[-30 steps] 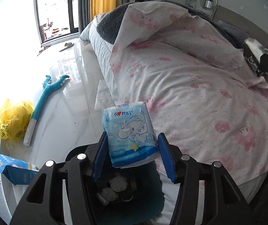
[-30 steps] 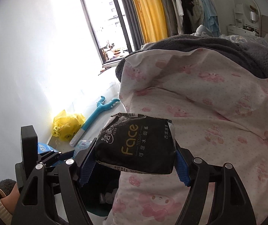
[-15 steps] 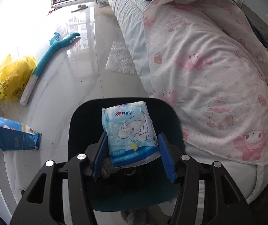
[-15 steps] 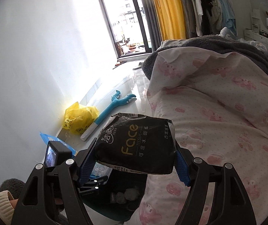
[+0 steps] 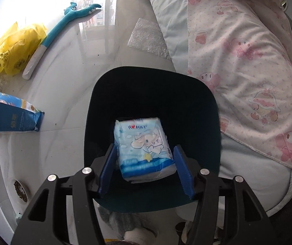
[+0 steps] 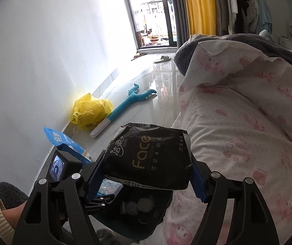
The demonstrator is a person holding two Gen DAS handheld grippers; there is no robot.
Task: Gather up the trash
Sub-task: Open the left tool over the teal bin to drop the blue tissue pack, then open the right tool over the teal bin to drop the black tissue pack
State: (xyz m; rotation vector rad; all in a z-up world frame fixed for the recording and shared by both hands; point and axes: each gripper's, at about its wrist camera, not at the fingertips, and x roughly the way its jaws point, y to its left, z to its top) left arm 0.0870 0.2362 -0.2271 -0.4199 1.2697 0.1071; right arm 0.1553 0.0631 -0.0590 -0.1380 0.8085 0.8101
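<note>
While the left gripper [image 5: 145, 168] perhaps releases the blue pack [image 5: 143, 150] — over the bin [image 5: 197, 102].

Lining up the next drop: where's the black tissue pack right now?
The black tissue pack is clamped in the right gripper, above the dark bin, beside the bed.

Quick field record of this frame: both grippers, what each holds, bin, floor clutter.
left gripper: open, blue cartoon tissue pack loose between the fingers, over the bin
right gripper: shut on black Face tissue pack
bin: dark, beside the bed, crumpled trash inside
floor: yellow bag, blue packet, teal toy
</note>
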